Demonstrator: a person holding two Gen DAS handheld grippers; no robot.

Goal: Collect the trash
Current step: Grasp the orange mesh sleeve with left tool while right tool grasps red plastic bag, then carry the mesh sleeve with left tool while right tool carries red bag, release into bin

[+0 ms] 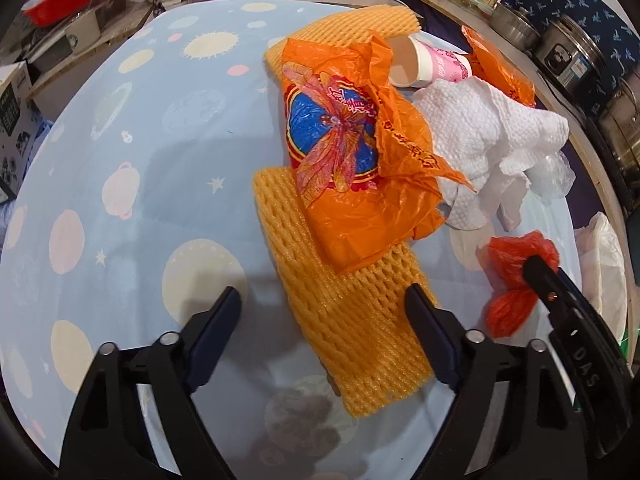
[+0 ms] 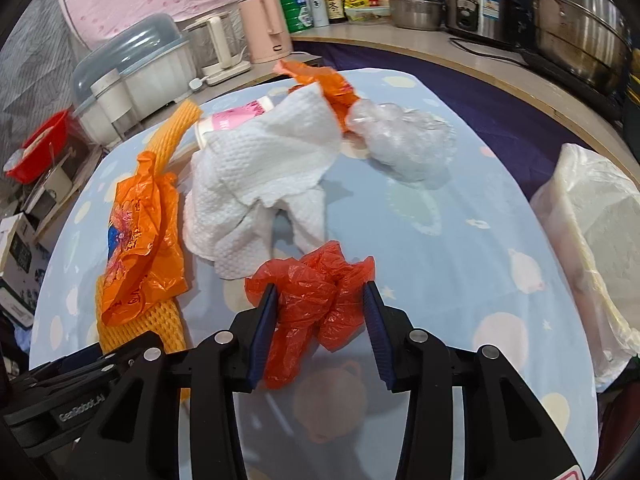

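The right gripper (image 2: 320,292) has its jaws on either side of a crumpled red plastic bag (image 2: 316,300) on the bench (image 2: 460,240), and both pads seem to press into the plastic, though the folds make the contact hard to judge. The left gripper (image 1: 324,300) hangs with its jaws spread wide and gripping nothing; one finger sits over a yellow foam net (image 1: 352,320), the other over bare cloth. On that net lies an orange plastic bag (image 1: 344,152) printed with a dragonfly. Beside it are a wad of white paper towel (image 2: 260,176), a paper cup (image 1: 432,64) on its side, and a clump of clear plastic film (image 2: 400,144). A bin lined with a pale bag (image 2: 592,240) stands at the bench's right edge.
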